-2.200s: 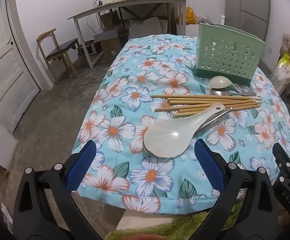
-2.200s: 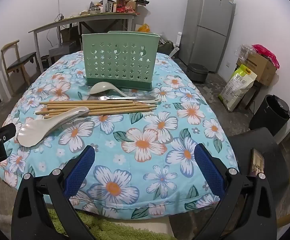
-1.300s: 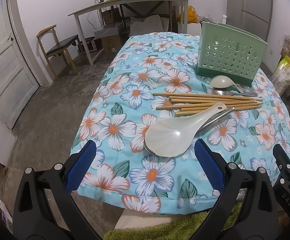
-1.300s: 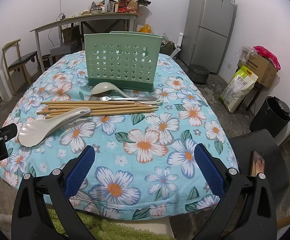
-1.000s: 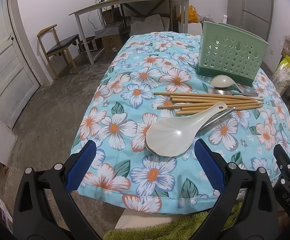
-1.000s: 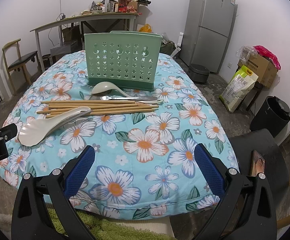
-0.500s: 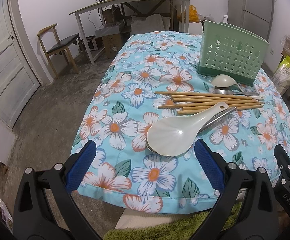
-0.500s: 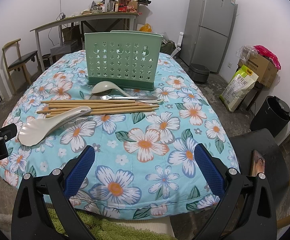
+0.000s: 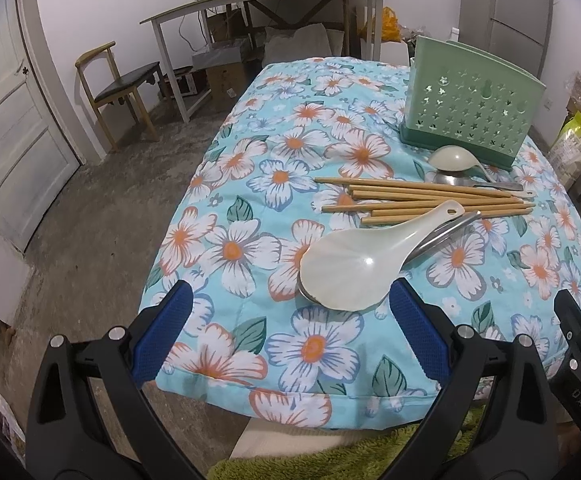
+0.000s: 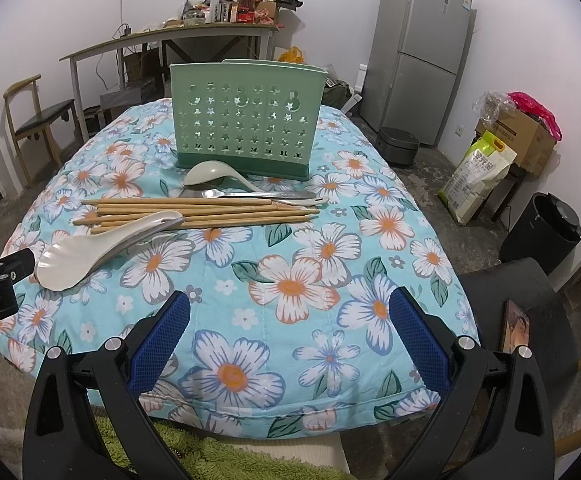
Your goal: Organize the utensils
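Both claws, left (image 9: 290, 332) and right (image 10: 288, 330), gape empty. Risk: white spoon (image 9: 354, 268) at 12 o'clock overlaps a steel utensil (image 9: 442, 232); grabbing drags both.

Lived-in home room, kitchen-dining use. Silver fridge (image 10: 426, 52) stands behind the floral-covered counter (image 10: 290, 280); cluttered side table (image 10: 170, 38) and wooden chair (image 10: 34, 120) left of the fridge; rice cooker (image 10: 397, 145), sacks, bin (image 10: 542, 232) on bare concrete floor.
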`<act>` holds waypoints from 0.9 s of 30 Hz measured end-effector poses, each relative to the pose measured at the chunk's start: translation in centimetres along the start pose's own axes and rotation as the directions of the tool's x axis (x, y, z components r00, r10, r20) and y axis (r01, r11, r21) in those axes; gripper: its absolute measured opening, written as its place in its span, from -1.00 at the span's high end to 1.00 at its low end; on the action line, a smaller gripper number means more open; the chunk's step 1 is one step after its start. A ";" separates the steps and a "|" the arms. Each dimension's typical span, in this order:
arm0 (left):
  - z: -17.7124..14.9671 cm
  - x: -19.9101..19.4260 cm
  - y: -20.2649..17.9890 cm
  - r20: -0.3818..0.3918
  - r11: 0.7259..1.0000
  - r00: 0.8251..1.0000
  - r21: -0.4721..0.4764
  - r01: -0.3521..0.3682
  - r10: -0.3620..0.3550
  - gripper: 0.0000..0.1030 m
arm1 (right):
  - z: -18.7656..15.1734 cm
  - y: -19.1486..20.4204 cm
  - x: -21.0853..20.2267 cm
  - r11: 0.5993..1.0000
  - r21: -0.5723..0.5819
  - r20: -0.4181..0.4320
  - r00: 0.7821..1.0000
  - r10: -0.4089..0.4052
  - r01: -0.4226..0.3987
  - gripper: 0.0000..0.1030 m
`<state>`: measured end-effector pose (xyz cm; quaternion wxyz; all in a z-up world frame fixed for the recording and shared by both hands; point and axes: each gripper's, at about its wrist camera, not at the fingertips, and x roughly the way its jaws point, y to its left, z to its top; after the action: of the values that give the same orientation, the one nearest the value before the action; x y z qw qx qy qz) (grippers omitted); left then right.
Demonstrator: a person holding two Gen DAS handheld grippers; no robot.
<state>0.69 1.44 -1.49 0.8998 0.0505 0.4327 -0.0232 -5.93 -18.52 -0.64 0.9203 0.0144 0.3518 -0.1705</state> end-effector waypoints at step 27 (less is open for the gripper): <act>-0.2 6.2 0.3 -0.151 0.992 0.981 -0.043 0.120 -0.125 -0.84 | -0.2 1.1 3.6 0.998 -0.024 -0.112 0.992 0.051 -0.054 -0.88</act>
<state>4.46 1.79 -6.42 0.8616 0.0100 0.5030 -0.0673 -3.15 -18.52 -3.22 0.9035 0.0206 0.4043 -0.1405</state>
